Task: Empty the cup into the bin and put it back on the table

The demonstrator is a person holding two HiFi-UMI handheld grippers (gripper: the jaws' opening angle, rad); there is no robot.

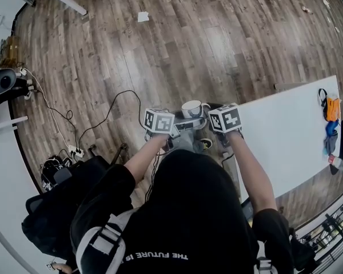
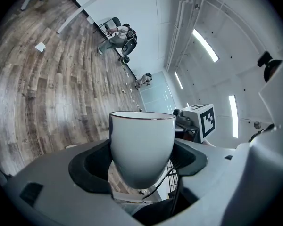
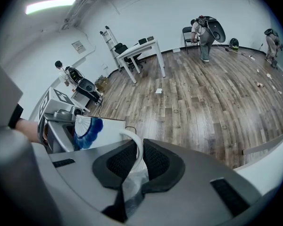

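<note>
A white cup (image 1: 191,107) is held upright in the air in front of me, between both grippers, over the wooden floor beside the white table (image 1: 291,136). In the left gripper view the cup's body (image 2: 141,145) sits between the jaws of my left gripper (image 2: 141,166), whose pads press on both its sides. My right gripper (image 3: 137,161) is shut on the cup's thin white handle (image 3: 134,142). From there the cup's side shows a blue fan pattern (image 3: 87,131). Crumpled clear plastic (image 3: 132,185) shows below the right jaws. I cannot make out a bin for certain.
Cables and a power strip (image 1: 74,150) lie on the floor at the left, with a black bag (image 1: 63,210) near my feet. Small items (image 1: 331,110) sit at the table's far end. A paper scrap (image 1: 143,16) lies on the floor. Other people (image 3: 205,32) stand far off.
</note>
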